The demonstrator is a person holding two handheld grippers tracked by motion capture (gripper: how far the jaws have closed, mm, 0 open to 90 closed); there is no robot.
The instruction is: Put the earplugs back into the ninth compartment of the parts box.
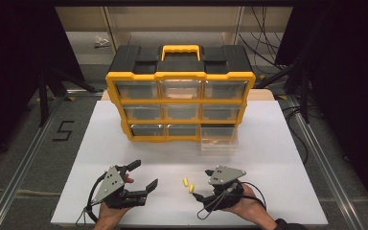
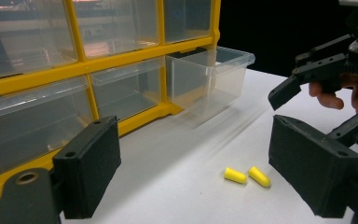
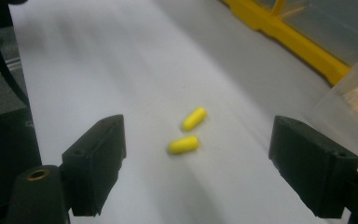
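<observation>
The left gripper (image 1: 143,175) is hovering over the desk (image 1: 278,143) near its front edge with its jaws spread wide and nothing between them. The right gripper (image 3: 196,154) is sitting beside it, toward the front right, also released, its jaws gaping on either side of two yellow foam earplugs (image 1: 188,185).

The earplugs are lying on the bare white surface between the two grippers, just beside the right one. In the high view they are resting close together but not quite in line: the farther earplug (image 1: 185,181) is lying with its long axis roughly front to back, and the nearer earplug (image 1: 191,189) is angling slightly away from it. Each is a short, bright yellow cylinder with one rounded end.

Toward the back edge, a yellow-and-black drawer organizer (image 1: 180,93) is standing upright with a yellow carry handle on top and three rows of three clear drawers. The bottom right drawer (image 1: 219,139) is jutting out toward the front, open on top; whether anything is lying inside it is unclear.
</observation>
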